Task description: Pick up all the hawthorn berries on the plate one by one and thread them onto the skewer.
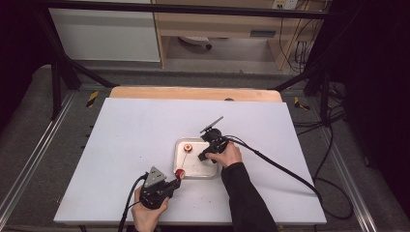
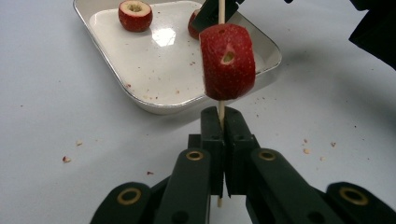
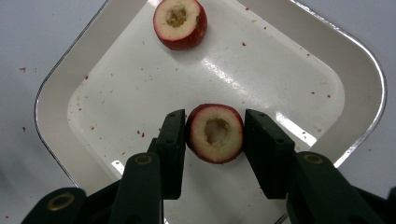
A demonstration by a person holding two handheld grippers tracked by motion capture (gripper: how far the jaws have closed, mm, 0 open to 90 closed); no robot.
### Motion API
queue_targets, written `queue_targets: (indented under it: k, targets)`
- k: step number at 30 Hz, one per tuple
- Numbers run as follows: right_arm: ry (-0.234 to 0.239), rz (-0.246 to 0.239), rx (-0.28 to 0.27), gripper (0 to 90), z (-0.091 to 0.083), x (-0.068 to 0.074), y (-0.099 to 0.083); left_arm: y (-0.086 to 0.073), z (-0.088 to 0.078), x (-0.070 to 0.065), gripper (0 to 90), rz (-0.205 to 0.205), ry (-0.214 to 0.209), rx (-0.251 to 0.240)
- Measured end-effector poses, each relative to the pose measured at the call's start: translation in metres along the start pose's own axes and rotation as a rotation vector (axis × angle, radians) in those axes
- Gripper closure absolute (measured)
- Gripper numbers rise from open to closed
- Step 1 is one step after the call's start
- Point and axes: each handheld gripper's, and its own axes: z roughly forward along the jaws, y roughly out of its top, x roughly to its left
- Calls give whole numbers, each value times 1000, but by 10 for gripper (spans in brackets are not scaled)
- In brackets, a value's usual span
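White table [image 1: 145, 145] under the high view, shallow white tray [image 1: 180, 145] near its middle, two black hand-held grippers working at it. Left hand-held gripper [image 1: 175, 182] at the tray's near corner, clenched on a thin wooden skewer [image 2: 220, 112]; from above just a red blob at the jaw tips. Left gripper view resolves it: jaws pressed together on the skewer, skewer rising upright in that view through a red cored fruit piece [image 2: 228, 61] threaded just beyond the jaw tips, hole visible in its side, skewer continuing past it toward the tray. Same view also catches a second cored piece [image 2: 135, 15] sitting at the tray's far end and crumbs scattered on table and tray floor. Right hand-held gripper [image 1: 203, 153] over the tray's right part in the high view, hand [image 1: 227, 155] and dark sleeve behind it, cable trailing off to the right. Right gripper view looks straight down into the tray [image 3: 60, 93]: a cored fruit ring [image 3: 215, 133] lying cut face up on the tray floor between the jaws, left pad touching its skin, right pad at or just off the other side, contact there not certain; grip not clearly made. Another cored ring [image 3: 180, 22] well apart at the tray's far corner, cut face up.
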Motion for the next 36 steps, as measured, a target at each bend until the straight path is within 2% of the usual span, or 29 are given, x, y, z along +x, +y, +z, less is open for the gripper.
queue_targets:
  k: [7,14,20,36]
  targets:
    - [9,15,-47,605,-11,2,-1,0,0,-1,880,-3,1,-7]
    - [31,29,-133,606,-29,9,-4,0,0,-4,880,-6,-1,-17]
    - [55,50,-244,606,-43,9,-13,1,1,-7,880,-5,-3,-22]
    - [183,156,-583,607,-63,11,-40,1,7,-19,879,-25,-19,-49]
